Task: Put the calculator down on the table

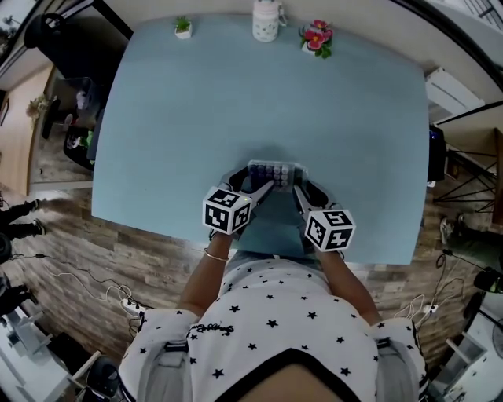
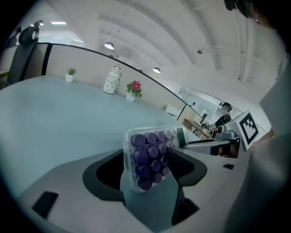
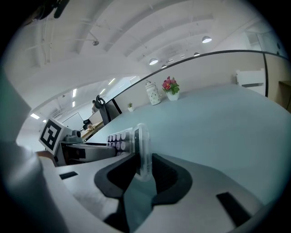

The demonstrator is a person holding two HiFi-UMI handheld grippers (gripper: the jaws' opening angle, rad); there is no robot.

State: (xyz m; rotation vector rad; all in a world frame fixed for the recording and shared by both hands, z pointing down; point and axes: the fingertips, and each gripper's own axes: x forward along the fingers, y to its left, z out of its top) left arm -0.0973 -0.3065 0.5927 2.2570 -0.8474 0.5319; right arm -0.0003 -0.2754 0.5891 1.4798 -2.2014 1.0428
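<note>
1. The calculator (image 1: 275,170), in a clear case with purple keys, is near the table's (image 1: 196,118) near edge, about midway along it, between the two grippers. Whether it touches the tabletop cannot be told.
2. The right gripper (image 1: 305,187) has its jaws part closed on the calculator's right end. One pad is on each face of the thin case, gripping it.
3. The left gripper (image 1: 253,182) has its jaws wide apart. The calculator's left end sits between them, keys facing back along the gripper, and no pad visibly presses on it.
4. Along the far edge stand a small green plant (image 1: 182,27), a white patterned jar (image 1: 268,20) and a pot of pink flowers (image 1: 317,37), all well apart from the calculator.
5. The person, in a star-printed shirt (image 1: 275,322), stands at the near edge.
</note>
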